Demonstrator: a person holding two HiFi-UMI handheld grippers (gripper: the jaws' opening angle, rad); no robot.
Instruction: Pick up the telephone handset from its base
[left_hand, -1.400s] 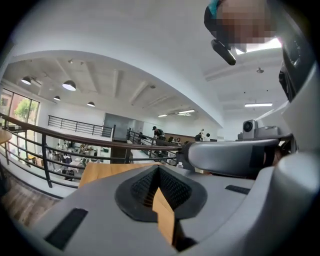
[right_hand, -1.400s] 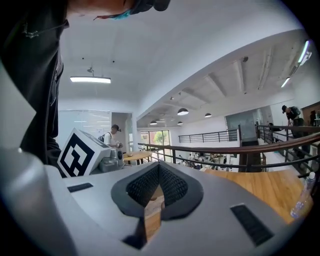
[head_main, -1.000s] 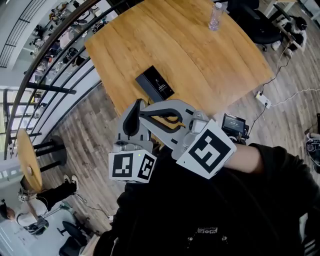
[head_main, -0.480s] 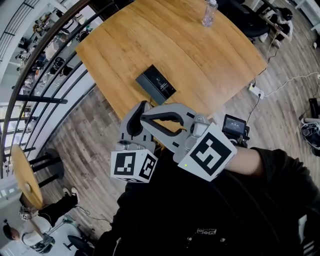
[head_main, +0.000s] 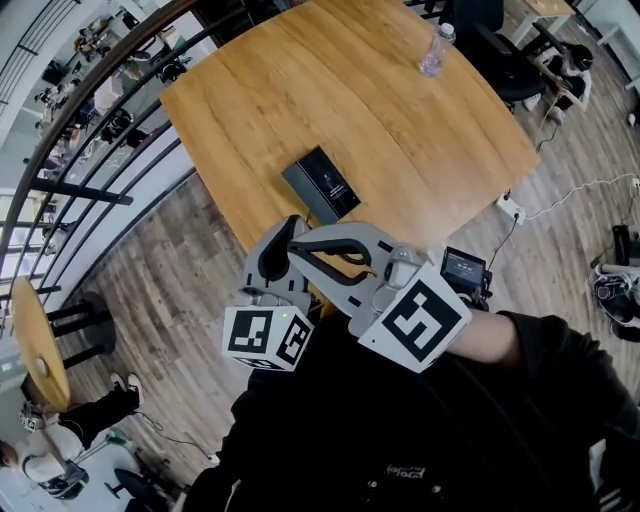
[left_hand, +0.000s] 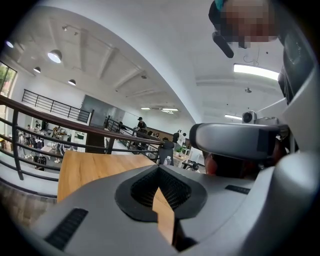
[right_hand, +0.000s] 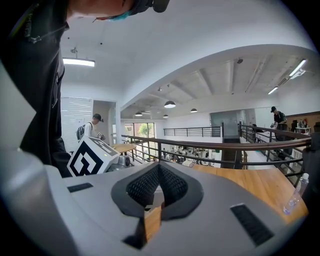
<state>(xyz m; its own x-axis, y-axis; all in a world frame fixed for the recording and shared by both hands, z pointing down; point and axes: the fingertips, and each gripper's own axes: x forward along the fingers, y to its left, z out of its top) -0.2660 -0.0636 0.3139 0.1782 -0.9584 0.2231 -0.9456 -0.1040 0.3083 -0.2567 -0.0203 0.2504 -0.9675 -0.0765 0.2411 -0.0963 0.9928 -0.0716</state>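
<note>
"Grippers first: how do they stand?"

"Both are clenched and empty. The left gripper (left_hand: 160, 169) has its jaws pressed together at the tips with nothing between them. The right gripper (right_hand: 159, 166) is the same."

"Where are they held?"

"Side by side, close in front of the person's black top. In the right gripper view the left one shows at 9 o'clock, just beside it. In the head view their tips lie over the near corner of the wooden table (head_main: 400, 130)."

"And the telephone?"

"The telephone (head_main: 320, 185) is a flat black unit lying on the table near that corner. It is at about 1 o'clock from the tips, apart from them and touched by neither. At this size I cannot tell the handset from the base."

"Anything else around?"

"A clear bottle (head_main: 432, 50) stands upright near the table's far edge, at 1 o'clock from the telephone and well apart from it. A white power strip (head_main: 510, 205) lies on the plank floor at the telephone's 3 o'clock, past the table's edge. A railing (right_hand: 200, 145) runs along the table's 9 o'clock side, and a small round table (head_main: 30, 345) stands beyond it at about 8 o'clock."
</note>
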